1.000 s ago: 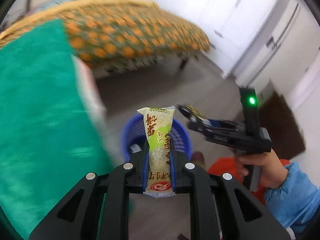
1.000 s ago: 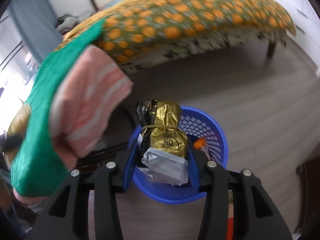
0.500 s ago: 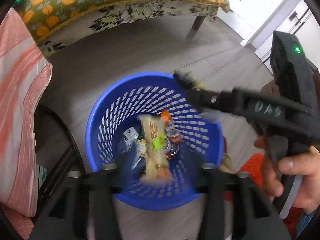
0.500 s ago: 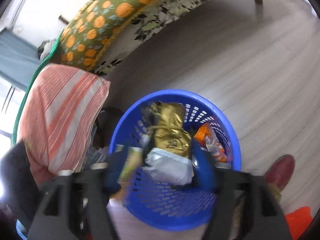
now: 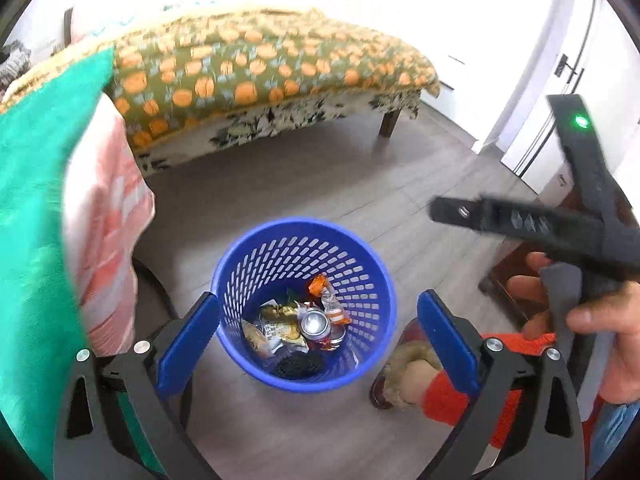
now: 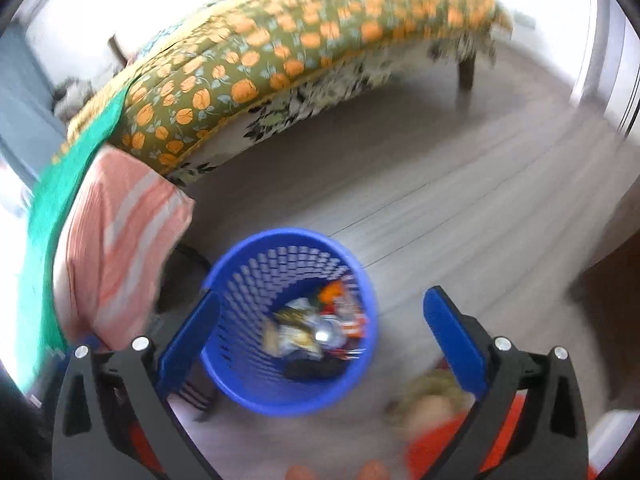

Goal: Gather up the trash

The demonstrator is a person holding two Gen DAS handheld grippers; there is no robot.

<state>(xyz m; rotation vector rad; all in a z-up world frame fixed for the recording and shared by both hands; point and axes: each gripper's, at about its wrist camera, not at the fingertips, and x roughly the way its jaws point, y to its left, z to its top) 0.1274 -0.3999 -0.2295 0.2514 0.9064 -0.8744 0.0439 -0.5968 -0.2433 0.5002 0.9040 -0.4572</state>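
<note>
**Both grippers empty above the basket**

Above the round blue perforated plastic wastebasket [image 5: 304, 308] on the grey wood-plank floor [image 5: 320, 168], the left gripper [image 5: 318, 334] and the right gripper [image 6: 320, 334] are held with jaws spread wide, nothing gripped. Crumpled snack wrappers and a silver can [image 5: 314, 325] are seen lying inside the basket.

Grey wood floor [image 5: 304, 168], blue basket [image 5: 356, 376], bed leg [image 5: 389, 125]

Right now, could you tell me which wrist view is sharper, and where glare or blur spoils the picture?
Left wrist view is sharper: blue basket and its can read crisply, though the right gripper smears; right wrist view is motion-blurred throughout, trash indistinct; the wall behind the bed is blown out in both.
</note>
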